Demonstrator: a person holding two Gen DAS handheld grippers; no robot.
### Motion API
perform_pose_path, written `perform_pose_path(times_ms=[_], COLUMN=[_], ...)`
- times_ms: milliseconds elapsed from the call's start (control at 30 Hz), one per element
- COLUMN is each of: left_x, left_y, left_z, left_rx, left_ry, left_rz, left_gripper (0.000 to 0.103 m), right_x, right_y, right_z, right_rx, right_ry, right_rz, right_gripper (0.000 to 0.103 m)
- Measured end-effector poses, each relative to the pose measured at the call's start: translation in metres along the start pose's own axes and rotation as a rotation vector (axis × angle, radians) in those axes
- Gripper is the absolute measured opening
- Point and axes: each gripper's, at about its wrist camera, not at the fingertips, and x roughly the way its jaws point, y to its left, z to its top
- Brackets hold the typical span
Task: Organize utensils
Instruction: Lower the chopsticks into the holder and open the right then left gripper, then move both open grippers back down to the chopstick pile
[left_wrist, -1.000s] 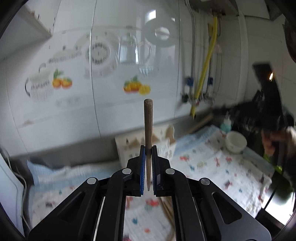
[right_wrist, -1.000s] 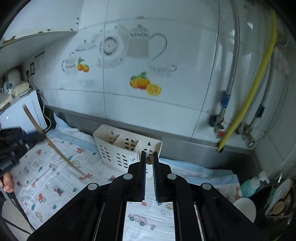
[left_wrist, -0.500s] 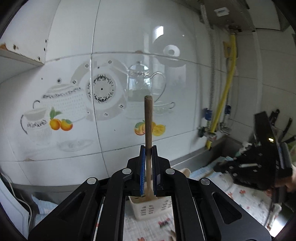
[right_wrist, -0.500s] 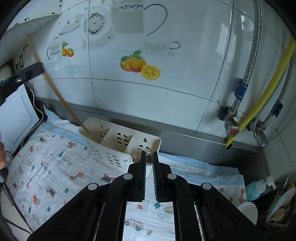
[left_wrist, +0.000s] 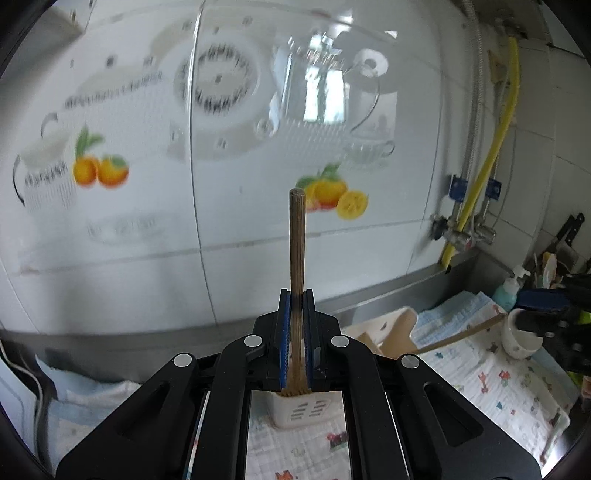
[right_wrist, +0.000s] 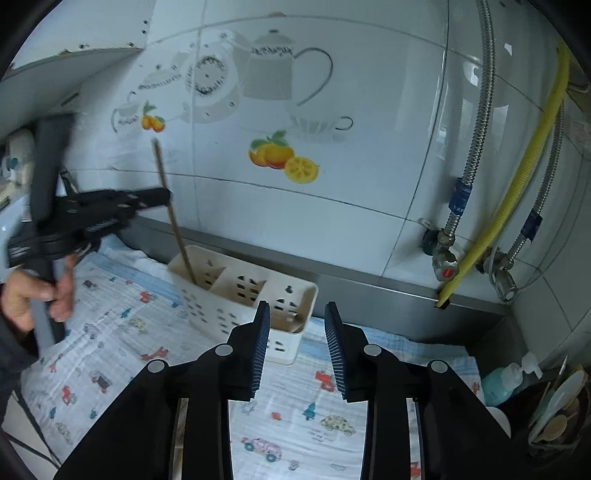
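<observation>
- Left gripper (left_wrist: 295, 339) clamps a wooden chopstick (left_wrist: 296, 240) between its pads, lower tip inside the white caddy (right_wrist: 236, 284)
- Right gripper (right_wrist: 297, 347) has just been opening, nothing between its fingers, caddy just beyond

Utensil caddy (right_wrist: 236, 291) standing against backsplash, chopstick (right_wrist: 173, 221) occupying left compartment, middle compartment lying open, patterned cloth (right_wrist: 110, 354) in front lying clear

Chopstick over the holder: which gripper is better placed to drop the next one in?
Left. The left gripper is shut on a chopstick whose lower tip already sits in the holder's end compartment. The right gripper, its jaws having just been opening, has nothing between them.
</observation>
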Motion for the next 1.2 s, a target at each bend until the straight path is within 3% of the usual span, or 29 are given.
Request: perform_pose_path(times_ms=[300,467,633,900,1200], left_x=[0.004,-0.023,-0.065,-0.120,-0.133], left_y=[0.010,0.005,0.000,-0.020,-0.033], left_z=[-0.013,-0.017,-0.032,-0.116,-0.231], left_rx=[-0.047,-0.028,0.007,0.108,0.127], left_ry=[0.032,0.002,-0.027,0.055,0.263], left_rz=[-0.025,-0.024,-0.039,-0.078,-0.163], left_gripper=[0.012,0.030,0.030,0.030,0.030], right_x=[-0.033,-0.044,-0.048,-0.052,-0.059], right_y=[0.012,0.019,0.029,0.042,0.039], right_z=[-0.041,-0.076,-0.122,-0.183,-0.228], right_rx=[0.044,0.064,0.081,0.120,0.199], right_ry=[-0.043,-0.038,-0.009,0.035,0.056], right_rz=[0.062,0.075,0.088,0.099,0.096], right_gripper=[0.033,0.033,0.033,0.033,0.033])
